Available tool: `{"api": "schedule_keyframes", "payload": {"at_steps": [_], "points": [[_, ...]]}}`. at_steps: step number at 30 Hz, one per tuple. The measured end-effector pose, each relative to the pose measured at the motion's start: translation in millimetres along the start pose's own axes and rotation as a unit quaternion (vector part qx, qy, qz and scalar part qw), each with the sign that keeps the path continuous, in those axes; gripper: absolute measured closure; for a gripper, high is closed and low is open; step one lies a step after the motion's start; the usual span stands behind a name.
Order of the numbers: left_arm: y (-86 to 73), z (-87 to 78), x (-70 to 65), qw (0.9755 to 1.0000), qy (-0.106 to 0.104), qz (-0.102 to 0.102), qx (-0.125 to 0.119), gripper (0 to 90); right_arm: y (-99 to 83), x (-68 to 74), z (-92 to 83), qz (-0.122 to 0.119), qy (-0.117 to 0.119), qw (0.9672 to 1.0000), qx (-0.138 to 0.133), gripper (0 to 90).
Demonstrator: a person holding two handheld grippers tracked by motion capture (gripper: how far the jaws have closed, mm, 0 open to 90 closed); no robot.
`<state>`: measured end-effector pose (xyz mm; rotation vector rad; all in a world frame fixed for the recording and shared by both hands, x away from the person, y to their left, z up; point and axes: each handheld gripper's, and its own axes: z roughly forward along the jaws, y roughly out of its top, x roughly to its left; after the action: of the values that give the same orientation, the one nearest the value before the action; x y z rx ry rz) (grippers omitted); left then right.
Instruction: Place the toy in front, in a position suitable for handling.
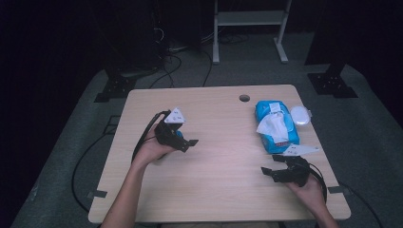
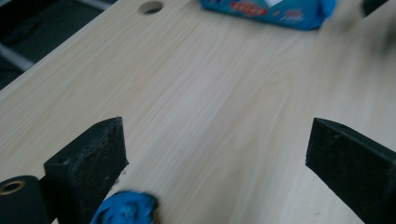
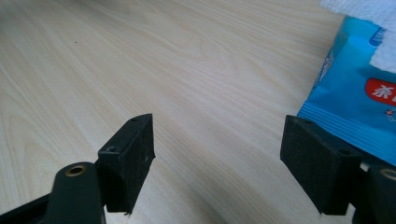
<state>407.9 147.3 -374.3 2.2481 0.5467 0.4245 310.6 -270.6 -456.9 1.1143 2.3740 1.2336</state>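
Right, I'm looking at a blue pack of wet wipes lying flat on the far right part of the wooden table, with a white wipe pulled up out of its top opening and the round white lid sitting just beside it on the far side. My right gripper hovers near the pack's close end, jaws spread wide with only bare wood between them; in the right gripper view the pack's crimped blue edge lies just off the right jaw. My left gripper is well apart from the pack, over the left half of the table, and its jaws too stand apart with nothing between them; the pack is far ahead at the top of its view. A small blue scrap shows at the base of the left jaw, too blurred for me to name.

I judge the pack light and soft, a slick film that dents and slides if pushed. The wipe is limp, damp and easy to tear, so I would pinch it low, near the opening, and pull straight up. Since the light pack may lift with it, I would pin the flat blue body down with the other gripper, away from the opening.
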Motion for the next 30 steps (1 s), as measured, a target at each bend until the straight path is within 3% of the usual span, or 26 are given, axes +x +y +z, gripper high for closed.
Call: {"api": "schedule_keyframes", "payload": {"at_steps": [3,6,10,13,19,20,22,24,30], "points": [[-11.0,-5.5,12.3,0.9994,0.026,-0.015,0.018,4.8,0.3,1.9,0.9,-0.003,0.002,1.0,0.001,24.9],[-26.4,-10.4,25.9,0.9985,0.027,-0.044,0.017,4.8,0.0,2.0,1.7,-0.003,0.004,1.0,0.002,24.9],[-44.6,-8.8,40.0,0.9955,0.031,-0.072,0.052,4.7,-0.2,2.9,3.3,-0.002,0.008,1.0,0.006,24.9],[-50.2,-8.0,41.2,0.9952,0.032,-0.08,0.045,4.8,-0.1,4.6,2.6,-0.005,0.007,1.0,0.003,24.9],[-63.9,2.5,47.8,0.9922,0.038,-0.097,0.069,4.8,-0.3,5.9,2.9,-0.008,0.012,0.9999,0.007,24.9],[-67.3,5.7,50.4,0.9905,0.04,-0.106,0.079,4.8,-0.4,6.2,2.6,-0.007,0.012,0.9999,0.007,24.9],[-69.0,7.6,51.7,0.9898,0.039,-0.11,0.083,4.8,-0.6,5.9,2.6,-0.008,0.012,0.9999,0.007,24.9],[-73.2,12.8,54.0,0.9868,0.033,-0.125,0.097,4.8,-0.9,4.9,3.4,-0.006,0.014,0.9999,0.008,24.9],[-80.8,20.8,57.9,0.9826,0.038,-0.135,0.123,6.0,-1.3,5.6,3.5,-0.008,0.015,0.9998,0.009,24.9]]}}
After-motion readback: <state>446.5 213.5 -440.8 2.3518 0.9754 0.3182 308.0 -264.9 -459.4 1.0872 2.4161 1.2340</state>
